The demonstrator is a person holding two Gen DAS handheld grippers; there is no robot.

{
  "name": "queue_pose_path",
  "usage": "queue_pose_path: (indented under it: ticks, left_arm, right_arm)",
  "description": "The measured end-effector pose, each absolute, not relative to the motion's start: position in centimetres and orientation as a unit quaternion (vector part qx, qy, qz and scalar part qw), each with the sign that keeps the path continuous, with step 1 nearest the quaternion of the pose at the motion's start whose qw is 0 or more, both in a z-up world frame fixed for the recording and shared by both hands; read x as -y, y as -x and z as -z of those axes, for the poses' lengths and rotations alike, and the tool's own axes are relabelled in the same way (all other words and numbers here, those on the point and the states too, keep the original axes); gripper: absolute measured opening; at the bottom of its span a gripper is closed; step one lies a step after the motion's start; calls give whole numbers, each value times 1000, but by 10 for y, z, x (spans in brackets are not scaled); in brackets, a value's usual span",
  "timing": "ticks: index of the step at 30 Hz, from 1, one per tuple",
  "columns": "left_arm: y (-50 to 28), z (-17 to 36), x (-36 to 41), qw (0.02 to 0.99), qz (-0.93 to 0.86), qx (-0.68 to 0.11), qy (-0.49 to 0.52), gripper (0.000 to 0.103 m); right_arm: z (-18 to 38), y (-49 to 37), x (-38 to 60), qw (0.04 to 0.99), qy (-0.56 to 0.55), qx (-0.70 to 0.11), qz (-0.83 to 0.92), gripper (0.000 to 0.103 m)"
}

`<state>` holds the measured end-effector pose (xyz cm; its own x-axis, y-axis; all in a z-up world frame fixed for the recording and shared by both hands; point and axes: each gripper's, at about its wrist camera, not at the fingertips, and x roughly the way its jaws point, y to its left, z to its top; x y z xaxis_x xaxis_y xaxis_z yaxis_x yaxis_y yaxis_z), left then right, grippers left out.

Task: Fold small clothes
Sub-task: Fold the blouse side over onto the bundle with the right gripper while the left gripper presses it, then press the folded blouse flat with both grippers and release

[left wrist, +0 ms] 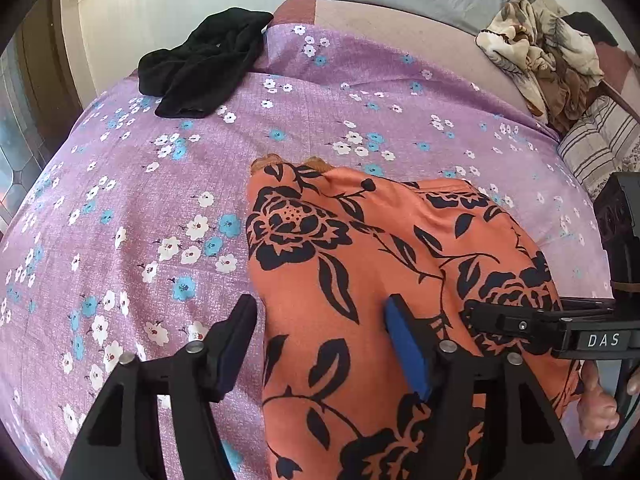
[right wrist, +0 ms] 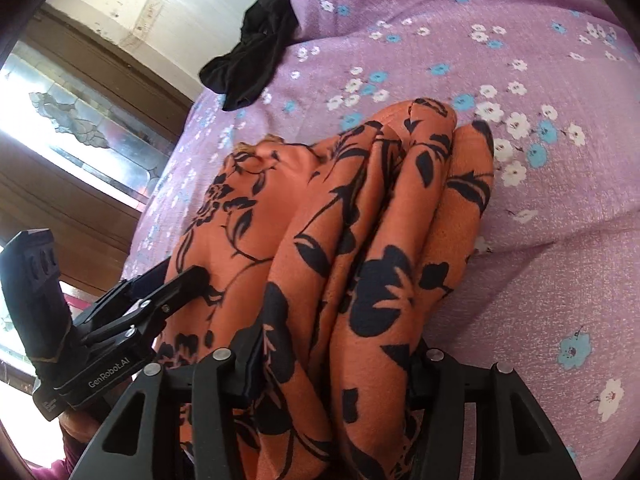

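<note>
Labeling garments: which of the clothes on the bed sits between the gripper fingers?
The orange floral garment; the black garment and beige crumpled pile lie far off by the bed's edges.

Right wrist view. The right gripper point(right wrist: 336, 364) stands astride a bunched orange garment point(right wrist: 340, 220) printed with black flowers; the cloth fills the gap between its jaws, though whether the pads press it cannot be told. The garment lies in long ridges on a purple floral bedsheet point(right wrist: 500, 240). The left gripper point(right wrist: 176, 284) meets the garment's left edge. A crumpled black garment point(right wrist: 256, 52) lies at the sheet's far edge, well apart.
</note>
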<state>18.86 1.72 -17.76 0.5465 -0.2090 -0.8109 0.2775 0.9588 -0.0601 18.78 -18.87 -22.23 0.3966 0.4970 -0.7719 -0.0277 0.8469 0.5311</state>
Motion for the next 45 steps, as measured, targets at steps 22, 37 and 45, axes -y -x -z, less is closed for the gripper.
queue_pose_path:
  ticks: [22,37,45]
  left_arm:
    - [-172,187,-41,895,50,-418,-145,90]
    - [-111,130,-51,926,6,-368,-83,98]
    - [-42,59,-52,949,15,-305,-84,99]
  right_arm:
    - [172,-131,145,894,8,-419,-158,47]
    - [148,-75,173,921,-82,-377,-58,51]
    - [106,7,171,940,-91,-328,-9,54]
